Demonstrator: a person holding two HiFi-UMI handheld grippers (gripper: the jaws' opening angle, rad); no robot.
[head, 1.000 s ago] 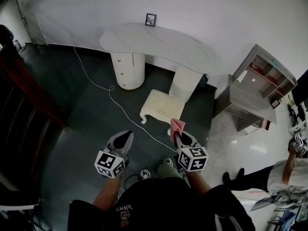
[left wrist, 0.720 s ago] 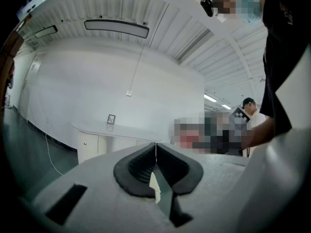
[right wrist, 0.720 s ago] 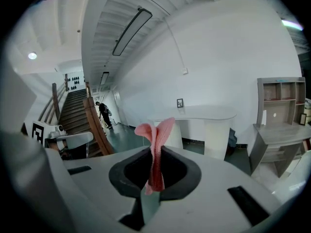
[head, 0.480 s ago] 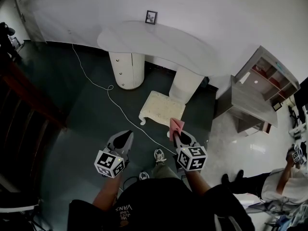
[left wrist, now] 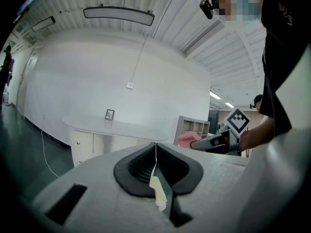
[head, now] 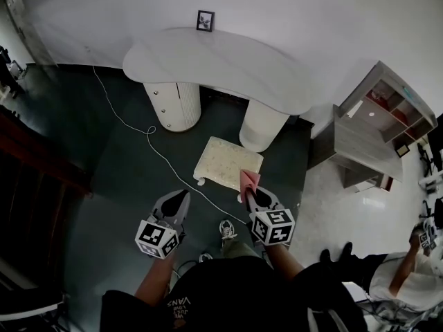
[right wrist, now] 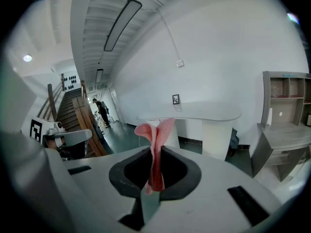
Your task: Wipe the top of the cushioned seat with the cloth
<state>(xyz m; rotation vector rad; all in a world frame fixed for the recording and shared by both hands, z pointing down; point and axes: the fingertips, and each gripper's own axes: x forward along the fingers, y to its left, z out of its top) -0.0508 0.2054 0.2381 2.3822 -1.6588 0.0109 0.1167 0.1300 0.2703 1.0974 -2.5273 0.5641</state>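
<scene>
The cushioned seat (head: 226,162) is a low cream stool with white curled legs, standing on the dark floor in front of the white desk in the head view. My right gripper (head: 250,194) is shut on a pink cloth (head: 248,180) that sticks up from its jaws, just short of the seat's near right corner. In the right gripper view the pink cloth (right wrist: 155,149) is pinched upright between the jaws. My left gripper (head: 181,198) hangs left of the seat, shut with nothing in it; its jaws meet in the left gripper view (left wrist: 155,155).
A curved white desk (head: 214,61) with two pedestals stands against the wall behind the seat, a small framed picture (head: 205,20) on it. A white cable (head: 149,137) runs over the floor. A grey shelf unit (head: 377,126) is at the right. A staircase (right wrist: 73,115) and a person are at the left.
The view has moved forward: the seat and desk now lie closer and lower in the frame. Both grippers keep their hold and their spacing.
</scene>
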